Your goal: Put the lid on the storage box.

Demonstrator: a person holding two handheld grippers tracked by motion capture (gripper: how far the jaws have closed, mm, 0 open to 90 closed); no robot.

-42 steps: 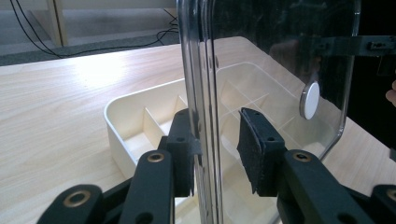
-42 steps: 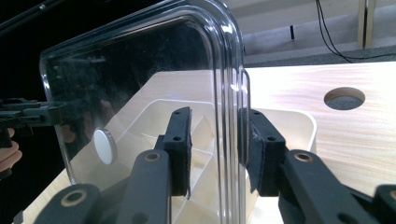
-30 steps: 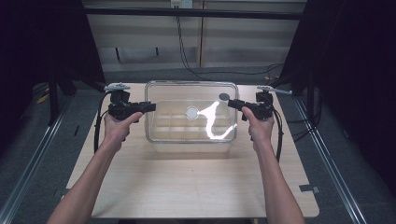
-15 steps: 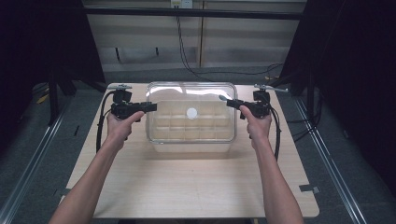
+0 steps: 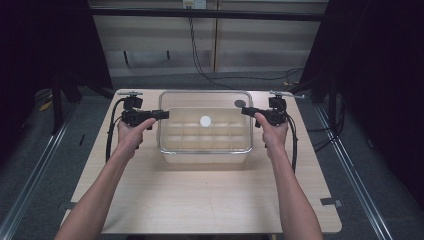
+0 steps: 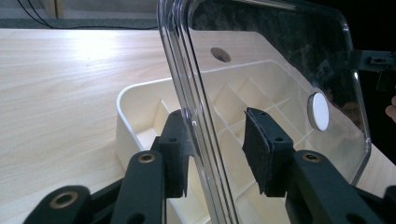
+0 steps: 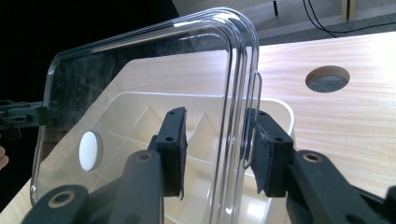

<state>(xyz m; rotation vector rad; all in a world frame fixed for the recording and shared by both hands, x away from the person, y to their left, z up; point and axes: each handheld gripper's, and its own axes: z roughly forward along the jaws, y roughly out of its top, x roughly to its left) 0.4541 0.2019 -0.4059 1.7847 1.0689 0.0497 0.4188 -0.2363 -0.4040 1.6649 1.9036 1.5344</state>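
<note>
On the pale wooden table [image 5: 200, 200] sits the cream plastic organiser box with its grid of compartments [image 5: 205, 142], and the clear rectangular plastic lid with a white round disc at its centre [image 5: 205, 107] now lies level over it. A second ago we had that lid tilted, with glare streaking across it; since then we have brought it down flat, and both pairs of jaws have just been opening.

Our left gripper [image 6: 215, 156] still straddles the lid's rim [image 6: 187, 93], but its pads stand clear of the plastic on both sides, so it has let go. Our right gripper [image 7: 215, 149] likewise has the rim running between its jaws; the inner pad is plainly off, and the outer one sits so near the edge that we cannot rule out a light touch, though we judge it released too.

We take this to mean the lid is delivered onto the box. Whether it is fully seated all round we cannot tell; next we would draw both grippers outward without dragging the lid askew.
</note>
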